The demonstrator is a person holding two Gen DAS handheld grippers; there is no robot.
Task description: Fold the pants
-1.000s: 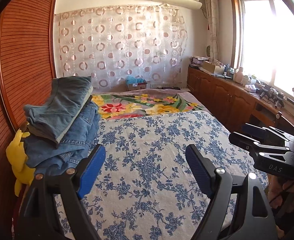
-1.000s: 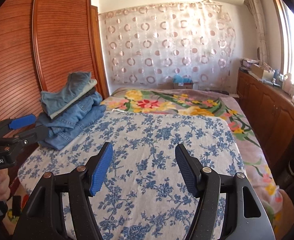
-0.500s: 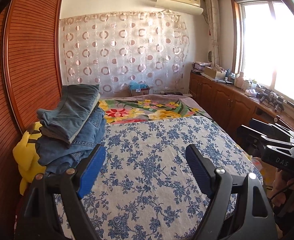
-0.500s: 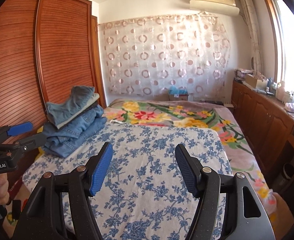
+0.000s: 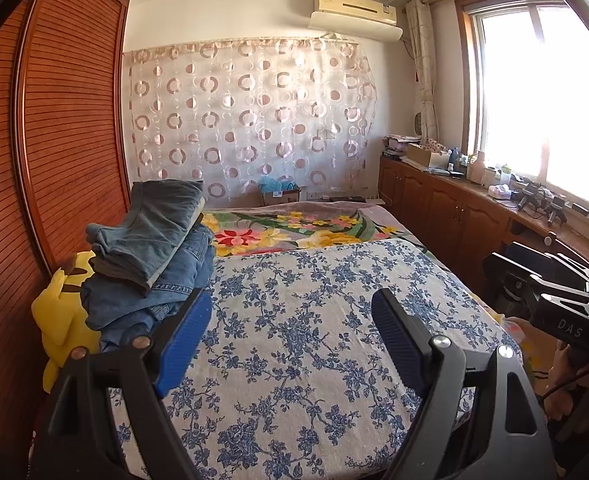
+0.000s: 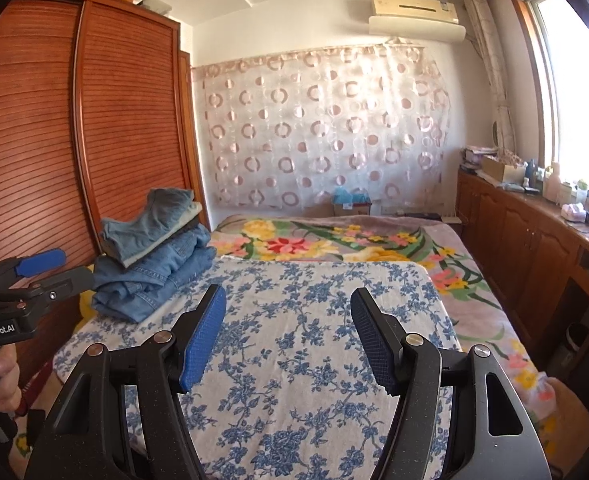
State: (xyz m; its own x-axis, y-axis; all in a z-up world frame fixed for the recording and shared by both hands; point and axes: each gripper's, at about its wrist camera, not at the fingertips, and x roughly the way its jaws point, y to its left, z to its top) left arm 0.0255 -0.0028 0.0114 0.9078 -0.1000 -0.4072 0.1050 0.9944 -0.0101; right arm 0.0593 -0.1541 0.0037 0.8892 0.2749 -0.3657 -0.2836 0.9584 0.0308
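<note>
A pile of folded blue denim pants [image 5: 150,256] sits at the left edge of the bed, against the wardrobe; it also shows in the right wrist view [image 6: 154,256]. My left gripper [image 5: 290,320] is open and empty, held above the near end of the bed, right of the pile. My right gripper [image 6: 288,320] is open and empty, above the blue-flowered bedspread [image 6: 314,340]. The left gripper also appears at the left edge of the right wrist view [image 6: 46,268], and the right one at the right edge of the left wrist view [image 5: 534,268].
A yellow plush toy [image 5: 62,316] is wedged between the pile and the wooden wardrobe [image 5: 54,140]. A flowered blanket [image 5: 294,232] covers the far half of the bed. Wooden cabinets [image 5: 454,212] with clutter run under the window on the right.
Both grippers have pulled back and tilted up, so the bed looks farther and more of the ceiling shows. Both stay open and empty.
</note>
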